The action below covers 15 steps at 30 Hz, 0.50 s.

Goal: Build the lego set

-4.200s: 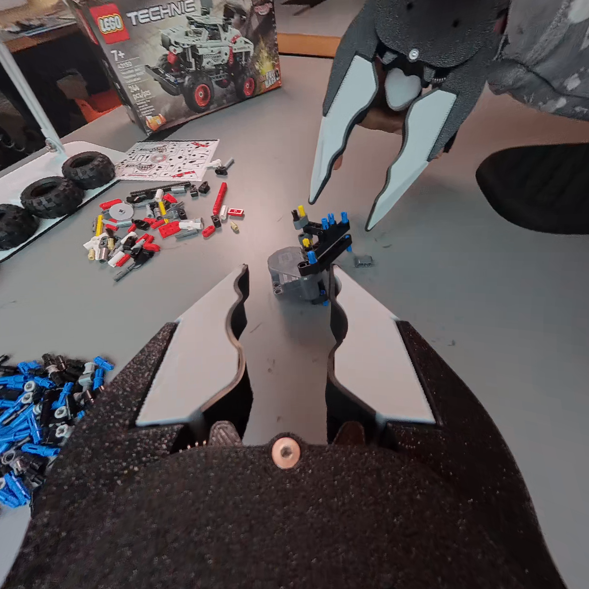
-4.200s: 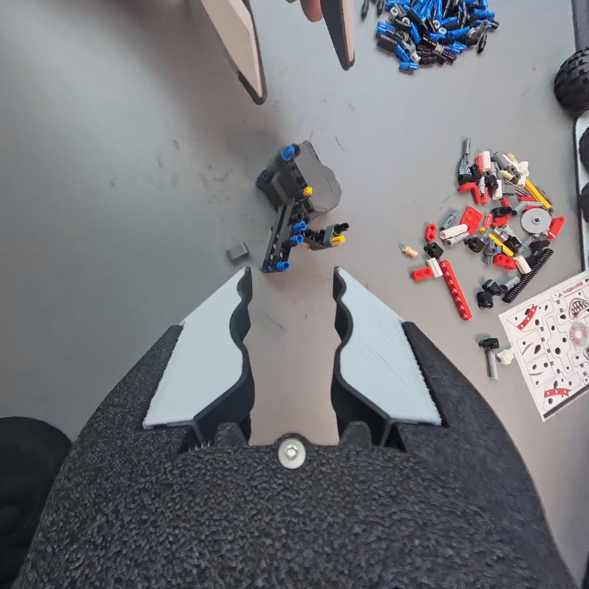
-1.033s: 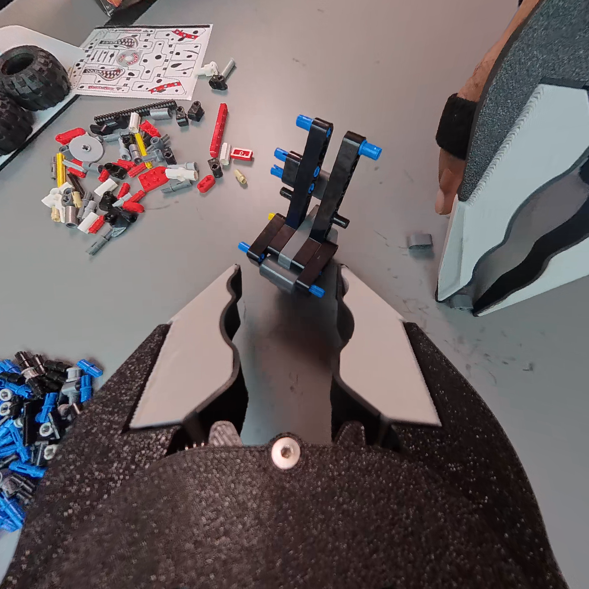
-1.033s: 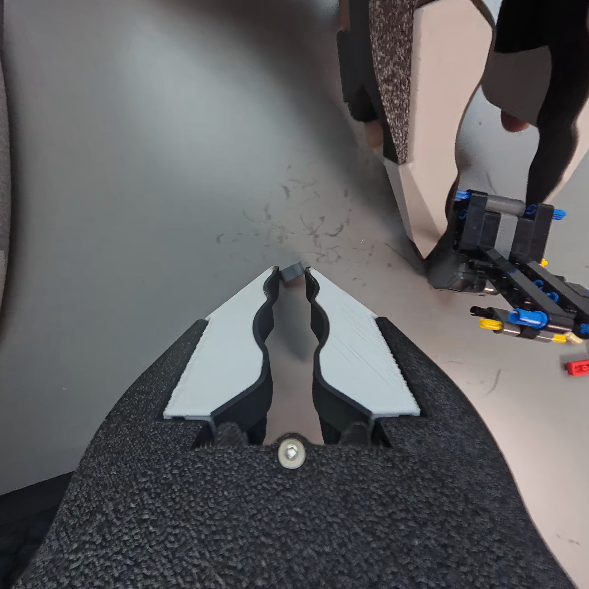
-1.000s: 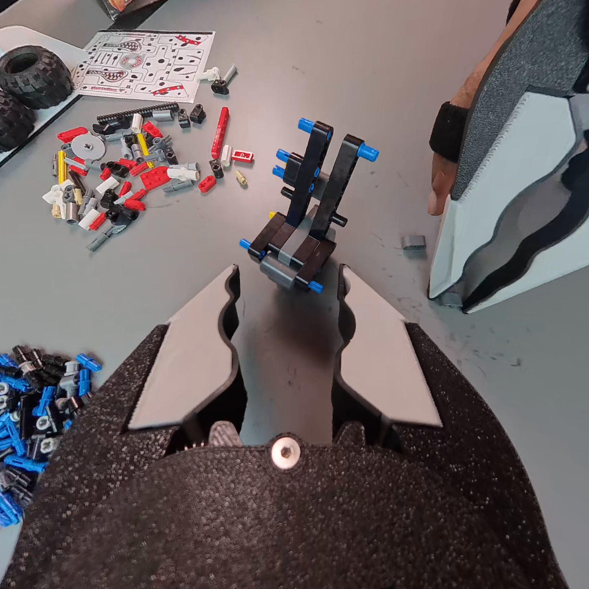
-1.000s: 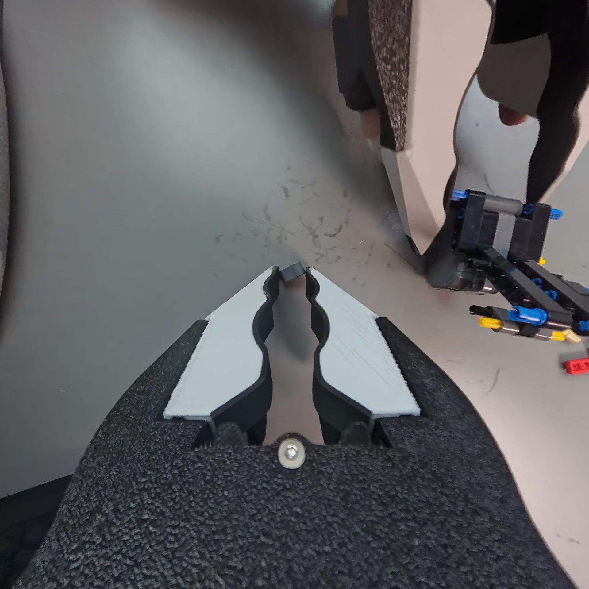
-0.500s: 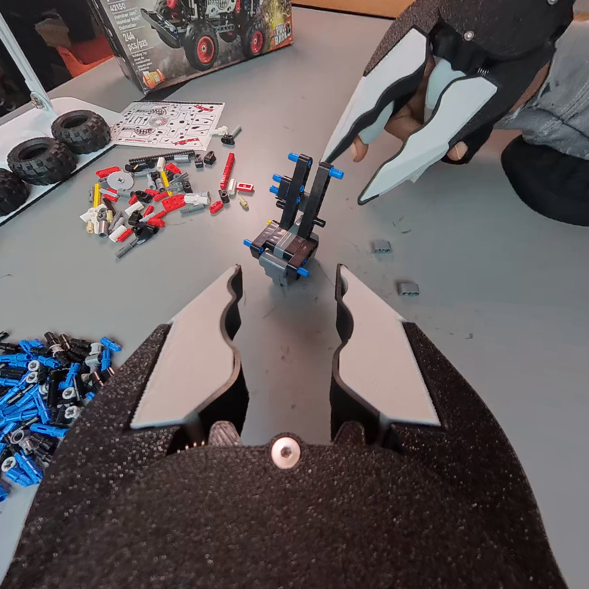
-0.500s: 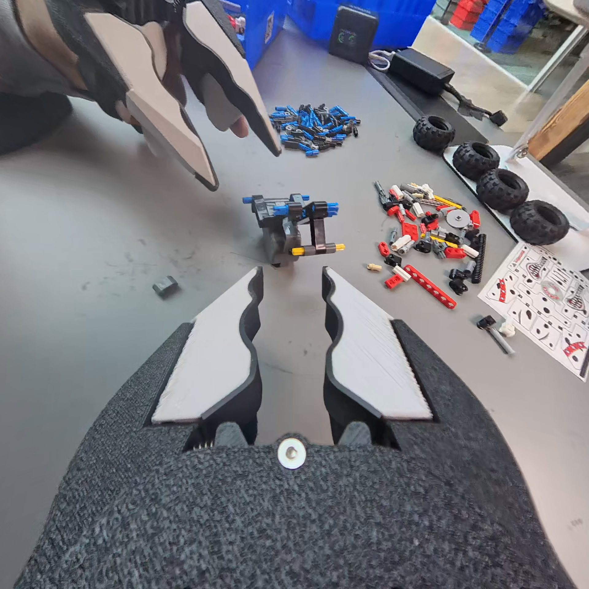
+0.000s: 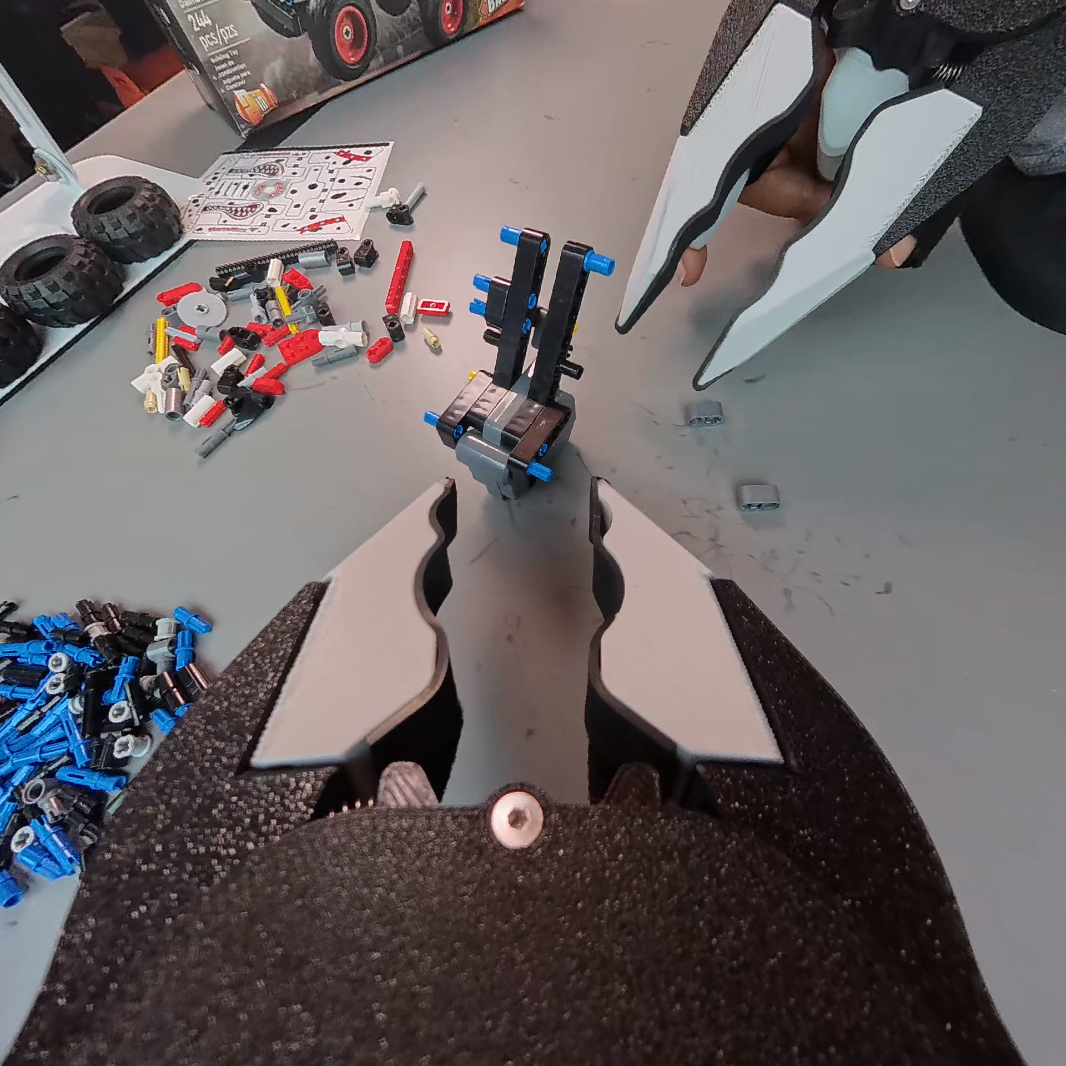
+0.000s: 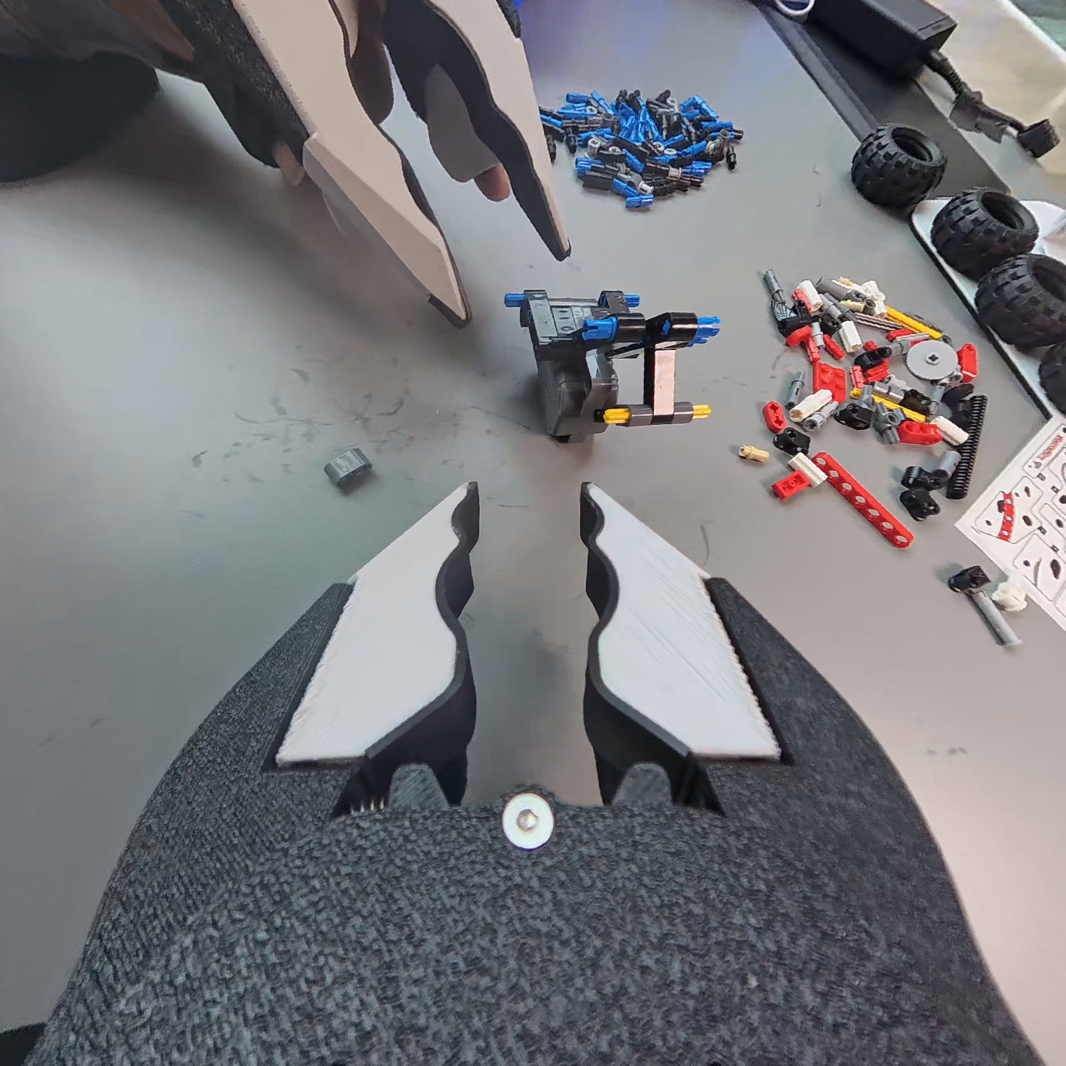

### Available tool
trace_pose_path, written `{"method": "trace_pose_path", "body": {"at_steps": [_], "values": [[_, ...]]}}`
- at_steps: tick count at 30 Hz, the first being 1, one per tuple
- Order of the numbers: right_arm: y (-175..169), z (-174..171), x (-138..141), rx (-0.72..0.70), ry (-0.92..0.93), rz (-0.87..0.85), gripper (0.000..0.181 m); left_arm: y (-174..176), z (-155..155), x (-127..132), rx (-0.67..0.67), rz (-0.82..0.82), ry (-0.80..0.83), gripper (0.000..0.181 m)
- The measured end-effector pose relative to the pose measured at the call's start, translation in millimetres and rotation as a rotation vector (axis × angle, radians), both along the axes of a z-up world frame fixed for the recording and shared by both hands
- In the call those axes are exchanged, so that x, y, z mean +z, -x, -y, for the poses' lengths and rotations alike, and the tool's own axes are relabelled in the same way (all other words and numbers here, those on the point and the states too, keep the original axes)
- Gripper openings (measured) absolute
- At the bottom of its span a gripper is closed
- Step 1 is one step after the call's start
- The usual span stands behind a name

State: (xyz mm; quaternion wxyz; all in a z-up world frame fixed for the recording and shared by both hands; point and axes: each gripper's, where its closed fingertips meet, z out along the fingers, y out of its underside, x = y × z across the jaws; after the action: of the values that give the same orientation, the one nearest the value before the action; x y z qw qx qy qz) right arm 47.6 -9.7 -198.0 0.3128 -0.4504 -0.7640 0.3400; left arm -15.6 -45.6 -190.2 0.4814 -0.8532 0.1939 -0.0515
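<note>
A small black and grey lego assembly [image 9: 513, 398] with blue and yellow pins stands on the grey table; it also shows in the right wrist view [image 10: 582, 369]. My left gripper [image 9: 522, 487] is open and empty just in front of it. My right gripper [image 10: 529, 490] is open and empty, a short way back from the assembly; it also shows in the left wrist view [image 9: 657, 355], raised at the upper right. Two small grey connector pieces [image 9: 705, 413] [image 9: 758, 498] lie on the table to the right; one shows in the right wrist view [image 10: 348, 466].
A pile of mixed red, grey, black and yellow parts [image 9: 254, 340] lies left of the assembly, with a sticker sheet [image 9: 288, 193], black tyres [image 9: 55, 277] on a white tray and the set's box [image 9: 323, 52] behind. A heap of blue and black pins [image 9: 75, 704] lies at the near left.
My right gripper let go of the small grey piece, opened and pulled back and up. My left gripper backed away from the assembly, which now stands free on the table.
</note>
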Motion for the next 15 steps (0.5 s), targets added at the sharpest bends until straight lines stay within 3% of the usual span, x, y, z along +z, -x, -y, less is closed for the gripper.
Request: {"method": "trace_pose_path", "body": {"at_steps": [1, 8, 15], "values": [[-2, 1, -2, 0.006, 0.004, 0.014, 0.035, 1, 0, 0, 0.002, 0.006, 0.0, 0.043], [-7, 4, -6, 0.026, 0.008, 0.052, 0.033, 1, 0, 4, 0.0, 0.036, -0.015, 0.032], [-16, 9, -16, 0.063, 0.024, 0.128, 0.032, -5, -1, 8, -0.012, 0.052, -0.029, 0.044]]}}
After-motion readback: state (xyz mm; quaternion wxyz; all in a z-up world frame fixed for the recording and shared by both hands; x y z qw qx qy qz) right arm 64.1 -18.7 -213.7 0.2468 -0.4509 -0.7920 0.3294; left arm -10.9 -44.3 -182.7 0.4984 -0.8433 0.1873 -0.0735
